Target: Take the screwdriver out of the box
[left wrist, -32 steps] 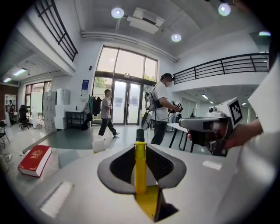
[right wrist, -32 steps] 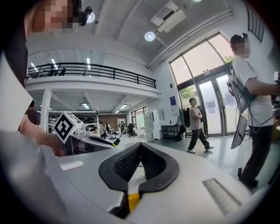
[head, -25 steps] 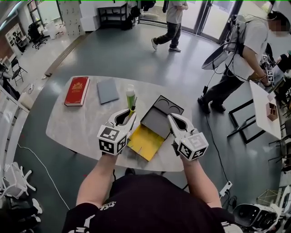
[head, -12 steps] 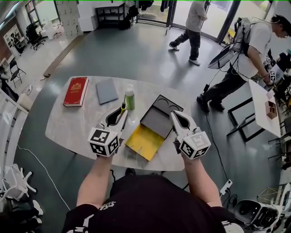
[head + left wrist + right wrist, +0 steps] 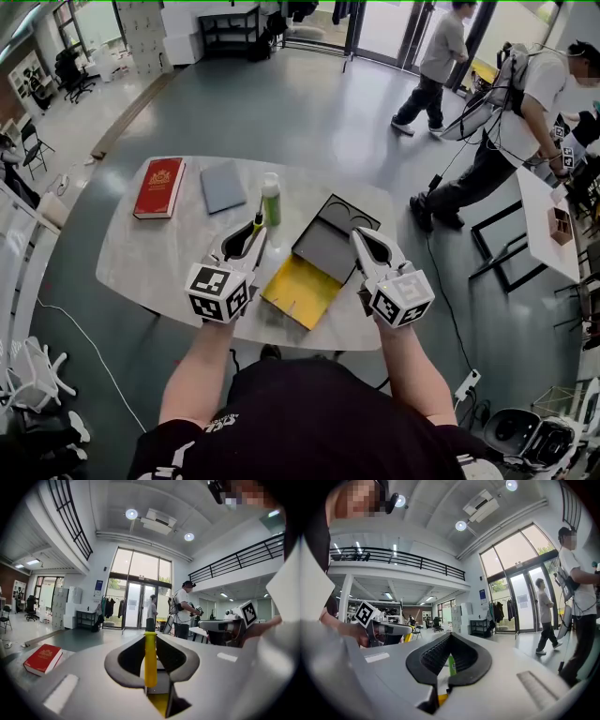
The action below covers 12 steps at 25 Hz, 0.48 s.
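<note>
While the left gripper (image 5: 254, 231) stays clenched on the screwdriver (image 5: 150, 660), its position has changed. Compared with a second ago, it has drawn sideways away from the box (image 5: 323, 251), and it has held steady for the latter half of that interval. The yellow handle lies along the gap between the fingers, pinched by them, with its end showing just past the fingertips. The whole tool is now in the air to the left of the box, clear of its rim.

The right gripper (image 5: 362, 237) has not shifted. Its fingers are closed together with nothing between them. The tips sit at the right-hand edge of the box's grey tray. Whether they touch the rim cannot be determined.

Directly ahead of the left fingertips, just beyond the screwdriver's end, stands a green-and-white bottle (image 5: 271, 200), near but apart. Further out and to the left of those fingers, a grey notebook (image 5: 222, 186) and a red book (image 5: 158, 187) lie flat on the table (image 5: 141, 258), well apart from the tool. Beyond the table, a walking person (image 5: 436, 66) has crossed further to the right.

Assessment: the extraction step appears effectively complete, since the screwdriver is out of the box and securely held. Any further move should keep the tool's end off the bottle ahead of it.
</note>
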Each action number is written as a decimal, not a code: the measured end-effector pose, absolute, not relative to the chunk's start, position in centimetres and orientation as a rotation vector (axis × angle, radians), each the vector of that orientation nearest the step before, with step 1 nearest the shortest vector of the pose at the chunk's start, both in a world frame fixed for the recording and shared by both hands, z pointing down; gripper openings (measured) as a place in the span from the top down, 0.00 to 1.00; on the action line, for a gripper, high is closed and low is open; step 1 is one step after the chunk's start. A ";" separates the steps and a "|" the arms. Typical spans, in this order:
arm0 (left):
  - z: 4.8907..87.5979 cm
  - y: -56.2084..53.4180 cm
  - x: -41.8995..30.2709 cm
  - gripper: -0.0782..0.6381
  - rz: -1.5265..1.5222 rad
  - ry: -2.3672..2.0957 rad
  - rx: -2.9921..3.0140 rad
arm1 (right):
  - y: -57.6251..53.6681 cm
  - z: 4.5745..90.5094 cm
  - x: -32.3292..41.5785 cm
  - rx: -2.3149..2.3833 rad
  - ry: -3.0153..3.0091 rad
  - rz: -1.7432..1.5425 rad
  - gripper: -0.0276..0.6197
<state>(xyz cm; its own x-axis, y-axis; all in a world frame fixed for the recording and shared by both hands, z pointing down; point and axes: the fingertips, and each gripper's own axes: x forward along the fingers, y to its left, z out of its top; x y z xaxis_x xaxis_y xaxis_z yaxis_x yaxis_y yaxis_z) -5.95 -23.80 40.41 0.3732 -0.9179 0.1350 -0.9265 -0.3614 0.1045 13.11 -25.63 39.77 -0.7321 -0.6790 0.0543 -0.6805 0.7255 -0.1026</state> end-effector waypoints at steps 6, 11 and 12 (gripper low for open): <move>40.3 -23.5 -6.0 0.79 0.071 -1.678 2.472 | -25.6 40.1 13.1 1.155 -2.899 0.181 0.94; 40.1 -23.6 -5.8 0.79 0.053 -1.685 2.479 | -25.8 40.4 13.3 1.158 -2.893 0.185 0.94; 40.2 -23.5 -5.8 0.79 0.052 -1.685 2.479 | -25.7 40.4 13.2 1.157 -2.892 0.184 0.94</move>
<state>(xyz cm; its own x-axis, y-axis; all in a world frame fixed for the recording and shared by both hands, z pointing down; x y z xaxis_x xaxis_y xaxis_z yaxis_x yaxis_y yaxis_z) -5.76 -23.54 40.19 0.3709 -0.9223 0.1088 -0.9272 -0.3613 0.0986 13.25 -25.75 40.43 -0.7248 -0.6861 0.0631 -0.6885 0.7180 -0.1018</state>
